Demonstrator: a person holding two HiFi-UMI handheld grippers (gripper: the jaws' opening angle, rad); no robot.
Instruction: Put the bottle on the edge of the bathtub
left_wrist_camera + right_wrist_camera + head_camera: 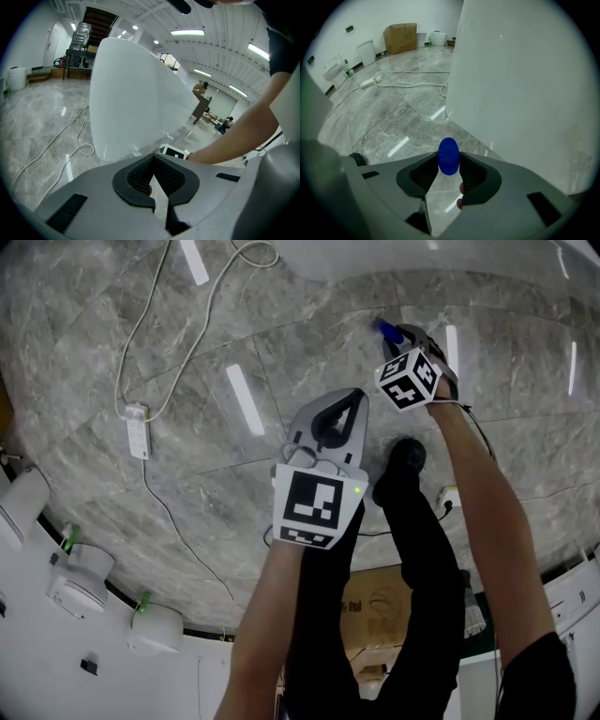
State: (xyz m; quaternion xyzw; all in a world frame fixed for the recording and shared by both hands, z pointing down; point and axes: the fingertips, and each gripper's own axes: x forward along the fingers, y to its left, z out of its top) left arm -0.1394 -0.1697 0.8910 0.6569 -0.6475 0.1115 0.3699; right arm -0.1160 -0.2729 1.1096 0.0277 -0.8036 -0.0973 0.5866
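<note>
- While the grey marble floor (94, 324) fills the head view, a white power strip (137, 430) lies on it.
- The white bathtub (525, 84), plain only in the gripper views, rises beside both tools.
- The left gripper (153, 158) has its jaws together, empty.
- The right gripper (449, 165) clamps the blue bottle (449, 152) above the floor, near the bathtub.

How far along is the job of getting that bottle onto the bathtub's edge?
Done: the right gripper has the blue bottle clamped between its jaws. In hand: it is held over the floor beside the white bathtub wall. Left: setting it on the tub's edge. The left gripper is shut and empty.
</note>
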